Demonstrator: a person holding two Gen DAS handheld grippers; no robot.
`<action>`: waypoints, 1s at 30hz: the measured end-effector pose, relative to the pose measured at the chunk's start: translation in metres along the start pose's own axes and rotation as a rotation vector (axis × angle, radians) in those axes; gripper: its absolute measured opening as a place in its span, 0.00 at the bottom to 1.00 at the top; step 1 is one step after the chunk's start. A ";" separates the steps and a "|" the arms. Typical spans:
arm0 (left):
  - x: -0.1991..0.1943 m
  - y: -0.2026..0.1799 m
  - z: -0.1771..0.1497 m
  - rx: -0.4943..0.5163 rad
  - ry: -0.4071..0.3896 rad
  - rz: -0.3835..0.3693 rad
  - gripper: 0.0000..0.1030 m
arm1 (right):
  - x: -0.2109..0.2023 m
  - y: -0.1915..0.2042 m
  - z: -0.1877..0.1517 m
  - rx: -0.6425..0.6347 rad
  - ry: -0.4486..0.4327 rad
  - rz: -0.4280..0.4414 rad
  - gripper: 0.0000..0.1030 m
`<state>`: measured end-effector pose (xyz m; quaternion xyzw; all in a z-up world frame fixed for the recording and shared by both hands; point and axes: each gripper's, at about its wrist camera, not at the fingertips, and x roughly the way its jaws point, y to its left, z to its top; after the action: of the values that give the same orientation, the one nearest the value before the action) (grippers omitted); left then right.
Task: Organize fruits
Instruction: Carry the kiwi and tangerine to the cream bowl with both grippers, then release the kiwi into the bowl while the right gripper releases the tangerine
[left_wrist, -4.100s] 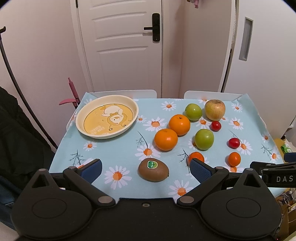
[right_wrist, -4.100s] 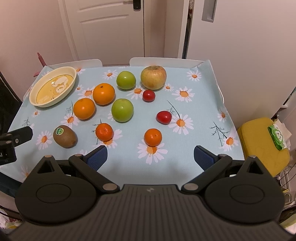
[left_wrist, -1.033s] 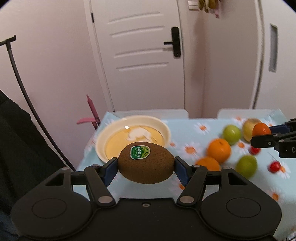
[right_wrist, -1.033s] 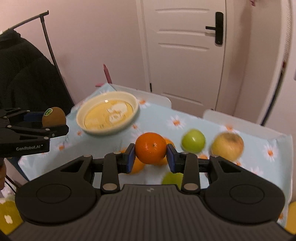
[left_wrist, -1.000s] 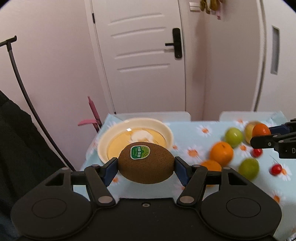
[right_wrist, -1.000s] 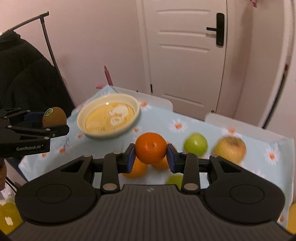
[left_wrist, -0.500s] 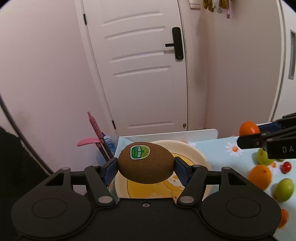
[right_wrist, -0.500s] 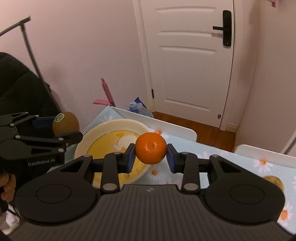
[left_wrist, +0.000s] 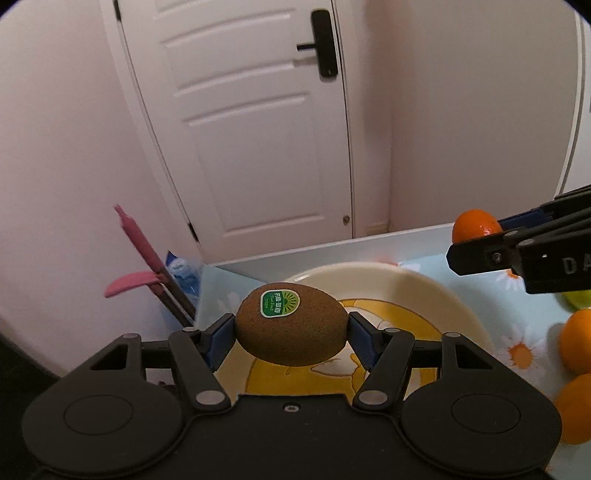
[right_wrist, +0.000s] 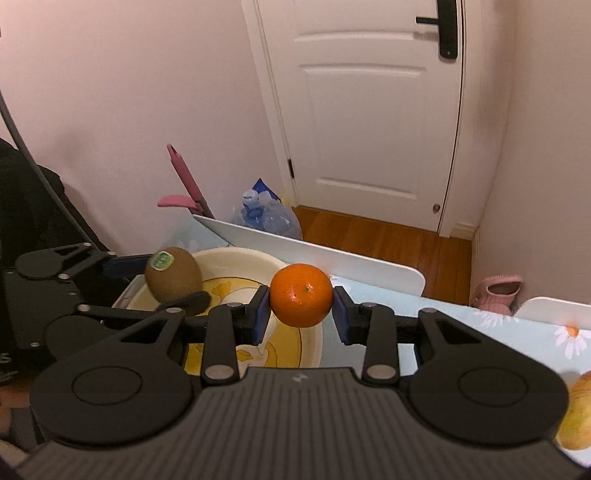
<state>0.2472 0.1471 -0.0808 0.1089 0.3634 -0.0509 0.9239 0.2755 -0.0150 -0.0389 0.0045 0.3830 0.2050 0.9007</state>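
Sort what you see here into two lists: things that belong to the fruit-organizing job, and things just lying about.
Part of the job:
- kiwi, gripped by the left gripper
- small orange, gripped by the right gripper
- cream dish under both
- oranges, green fruit and apple on the table

Lying about:
- water bottles
- pink-handled tool
- pink vessel
- black coat
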 end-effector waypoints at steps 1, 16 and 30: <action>0.006 0.000 0.001 0.000 0.009 -0.005 0.67 | 0.003 0.000 0.000 0.003 0.006 -0.003 0.49; 0.009 -0.007 0.000 0.051 0.010 0.023 0.89 | 0.015 -0.006 0.005 0.003 0.031 0.017 0.49; -0.047 0.000 -0.012 -0.091 0.033 0.118 0.94 | 0.036 0.010 0.010 -0.153 0.076 0.111 0.49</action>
<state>0.2049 0.1509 -0.0570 0.0887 0.3733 0.0221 0.9232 0.3006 0.0091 -0.0549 -0.0510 0.3994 0.2831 0.8705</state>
